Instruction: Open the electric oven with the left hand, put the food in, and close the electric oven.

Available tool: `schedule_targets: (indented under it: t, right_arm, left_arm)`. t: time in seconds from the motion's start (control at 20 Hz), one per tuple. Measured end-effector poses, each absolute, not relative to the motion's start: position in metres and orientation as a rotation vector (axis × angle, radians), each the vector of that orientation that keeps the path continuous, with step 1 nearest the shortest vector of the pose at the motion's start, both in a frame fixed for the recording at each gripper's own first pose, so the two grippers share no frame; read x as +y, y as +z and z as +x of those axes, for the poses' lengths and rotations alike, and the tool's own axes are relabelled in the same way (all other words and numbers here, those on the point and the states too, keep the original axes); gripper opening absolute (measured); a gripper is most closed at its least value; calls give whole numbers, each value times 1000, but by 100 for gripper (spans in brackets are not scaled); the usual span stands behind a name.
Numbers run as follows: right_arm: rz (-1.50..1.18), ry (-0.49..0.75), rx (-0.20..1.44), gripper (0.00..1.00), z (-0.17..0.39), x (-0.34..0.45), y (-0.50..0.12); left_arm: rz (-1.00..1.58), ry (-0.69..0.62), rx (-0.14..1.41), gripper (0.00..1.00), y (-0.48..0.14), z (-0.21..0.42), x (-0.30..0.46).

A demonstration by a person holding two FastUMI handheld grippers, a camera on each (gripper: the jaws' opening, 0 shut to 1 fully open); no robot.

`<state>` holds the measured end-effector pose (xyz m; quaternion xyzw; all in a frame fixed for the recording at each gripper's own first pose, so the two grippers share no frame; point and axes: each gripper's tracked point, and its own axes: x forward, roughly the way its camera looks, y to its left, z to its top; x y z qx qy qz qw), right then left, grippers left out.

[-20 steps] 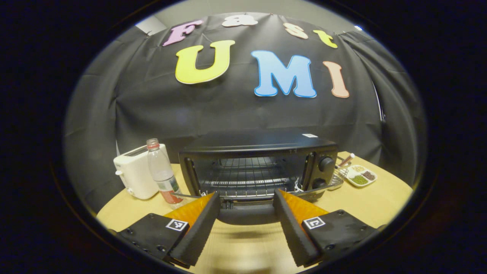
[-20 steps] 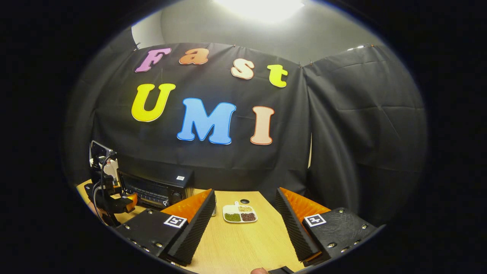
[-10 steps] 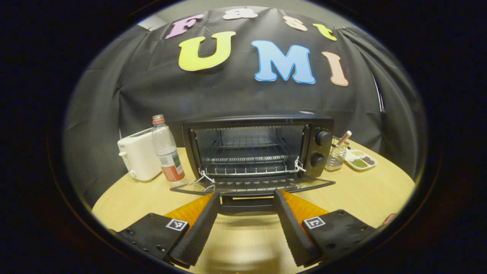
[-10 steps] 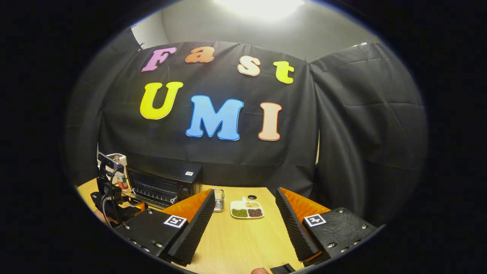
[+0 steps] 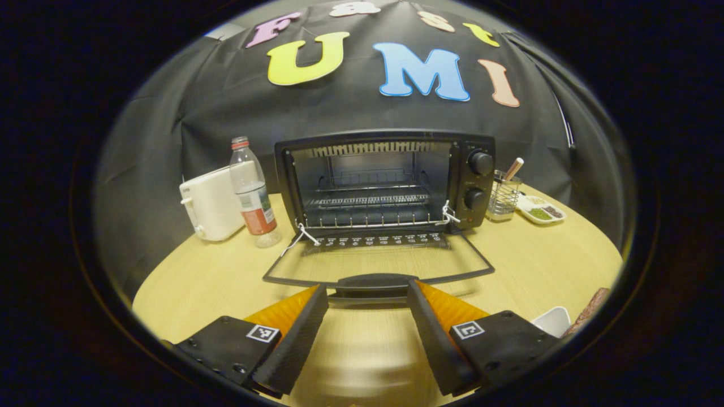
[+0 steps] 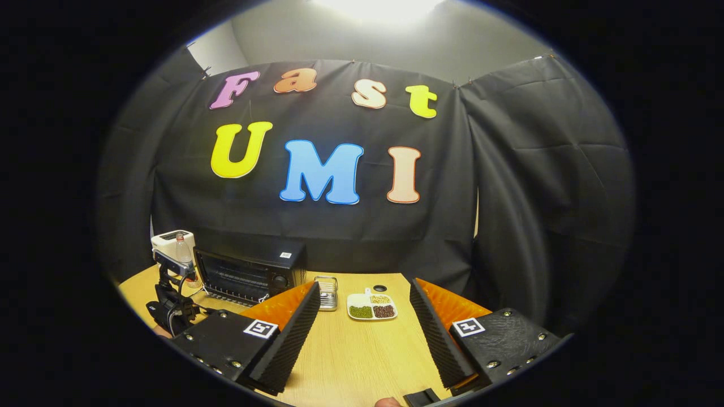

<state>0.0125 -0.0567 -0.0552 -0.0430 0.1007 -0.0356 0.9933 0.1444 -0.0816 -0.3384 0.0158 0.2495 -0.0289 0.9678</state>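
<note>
Oven (image 5: 384,181) door (image 5: 376,265) lies fully open at the desk's (image 5: 537,260) middle; left gripper (image 5: 366,333), spread, hovers near its handle (image 5: 370,281); right gripper (image 6: 365,333), spread, empty. Food loading and closing remain.

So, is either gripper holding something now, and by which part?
Nothing is held. Both grippers are open; the left gripper has the oven door handle between its jaws, unclamped.

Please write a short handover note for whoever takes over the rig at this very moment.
Left gripper: open, fingers either side of the oven door handle, not pressing on it.
Right gripper: open, empty, above the table.
Electric oven: door folded fully down, wire rack inside bare.
A sectioned dish of beans sits right of the oven.
Done: oven opened.
Left: pick up the food, place it in the oven, close the door.
</note>
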Motion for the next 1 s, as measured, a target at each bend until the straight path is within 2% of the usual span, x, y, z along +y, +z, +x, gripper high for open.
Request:
schedule_targets:
  t: [0.1,0.15,0.3,0.35,0.4,0.5,0.6,0.65,0.7,0.75,0.8,0.85,0.9,1.0]
  right_arm:
    - [-64,-45,215,96,12,-52,-60]
    - [-49,-30,227,96,13,-49,-64]
    - [16,19,277,96,17,-38,-83]
    - [38,38,301,96,18,-33,-93]
    - [53,56,322,96,19,-28,-102]
    - [94,93,370,97,19,-19,-122]
    - [146,128,427,97,18,-8,-144]
    - [169,148,462,98,17,-2,-155]
    - [191,166,498,98,15,4,-166]
    - [212,182,532,98,12,8,-175]
    - [234,197,568,98,9,13,-185]
    - [258,212,604,98,8,17,-195]
    - [284,225,646,99,6,21,-205]
    - [335,248,704,99,2,33,-220]
  left_arm:
    - [29,-46,470,92,-319,138,-76]
    - [22,-41,449,95,-306,134,-73]
    - [-12,-32,368,95,-254,121,-64]
    - [-20,-28,337,99,-236,117,-61]
    - [-24,-21,310,99,-218,110,-57]
    - [-36,-14,255,91,-183,101,-51]
    - [-47,-10,202,90,-150,90,-44]
    - [-48,-3,181,99,-137,84,-39]
    - [-51,4,164,95,-126,79,-35]
    - [-60,9,152,99,-119,75,-31]
    - [-73,13,139,95,-110,71,-27]
    - [-80,20,129,99,-102,67,-23]
    - [-82,27,120,99,-95,64,-20]
    - [-79,38,101,91,-83,58,-12]
